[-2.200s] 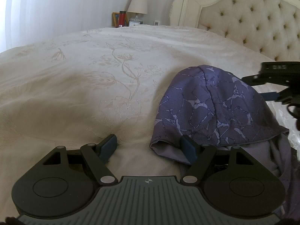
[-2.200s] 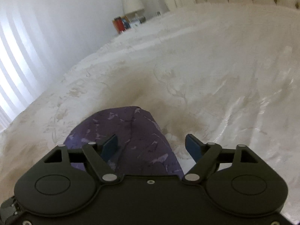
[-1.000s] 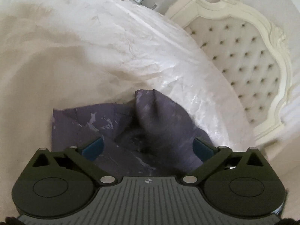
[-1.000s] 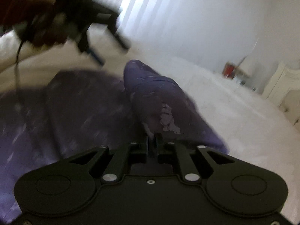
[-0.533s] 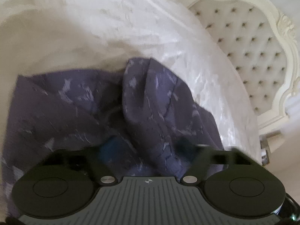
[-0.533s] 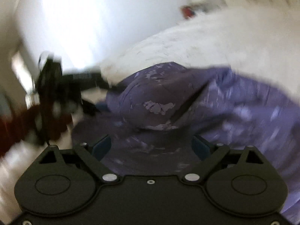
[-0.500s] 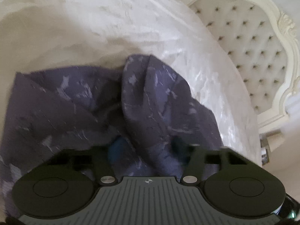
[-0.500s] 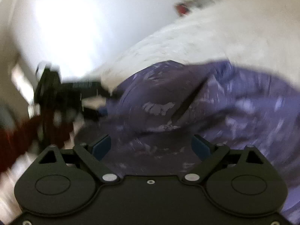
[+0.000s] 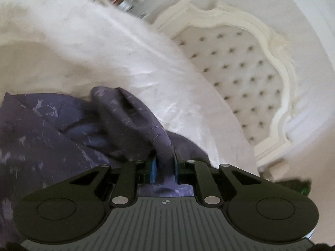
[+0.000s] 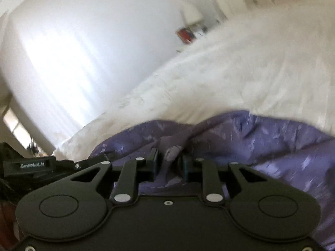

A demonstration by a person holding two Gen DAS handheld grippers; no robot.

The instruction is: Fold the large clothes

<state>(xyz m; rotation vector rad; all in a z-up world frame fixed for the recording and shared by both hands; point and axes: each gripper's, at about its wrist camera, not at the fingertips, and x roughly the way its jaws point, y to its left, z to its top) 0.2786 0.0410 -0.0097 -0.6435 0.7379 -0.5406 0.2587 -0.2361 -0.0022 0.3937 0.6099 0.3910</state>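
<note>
In the left wrist view, the left gripper (image 9: 164, 167) is closing its blue pads (image 9: 153, 169) on a raised ridge of purple cloth (image 9: 52, 138), pinched at lower centre of the frame. In the right wrist view, the right gripper (image 10: 169, 164) is also closing, with a pale fold of the cloth (image 10: 272, 138) bunched between its fingers; whether the pads are pressing yet is hard to tell through the blur. The cloth is lying crumpled across the lower part of both frames on a cream bed (image 9: 62, 48), with a tufted headboard (image 9: 236, 67) at upper right. Each gripper seems to be taking a thick bunch, not a clean edge, so lifting now could drag extra layers and skew the fold, or the right gripper's hold could slip.
</note>
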